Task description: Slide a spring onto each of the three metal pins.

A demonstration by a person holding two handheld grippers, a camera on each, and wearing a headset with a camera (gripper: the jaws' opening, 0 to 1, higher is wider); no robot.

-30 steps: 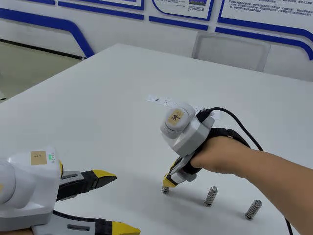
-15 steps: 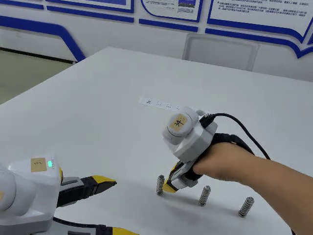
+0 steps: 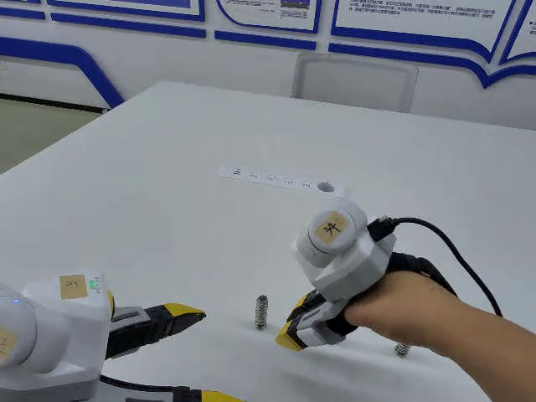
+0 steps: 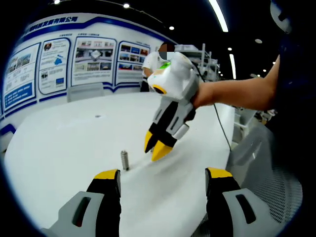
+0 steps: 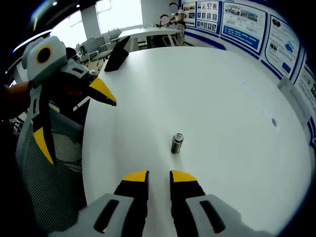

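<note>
A short coiled spring on a pin (image 3: 261,311) stands upright and alone on the white table (image 3: 167,167); it is also visible as spring (image 4: 125,160) and spring (image 5: 177,143). My right gripper (image 3: 289,339) hovers just right of it, not touching, its jaws a narrow gap apart with nothing between them (image 5: 159,176). A second spring on a pin (image 3: 403,347) peeks out behind the hand. My left gripper (image 3: 205,356) waits at the lower left, wide open and empty (image 4: 163,174), facing the right gripper (image 4: 155,148).
A white power strip (image 3: 280,179) lies flat mid-table. A black cable (image 3: 444,243) trails from the right gripper. A grey chair (image 3: 352,79) stands behind the far edge. A dark slanted object (image 5: 118,54) rests near another edge. Bare table surrounds the springs.
My right gripper's tips were on the leftmost spring a second ago; they have come off it and drawn back to the right. That spring now stands free. The head view has shifted.
</note>
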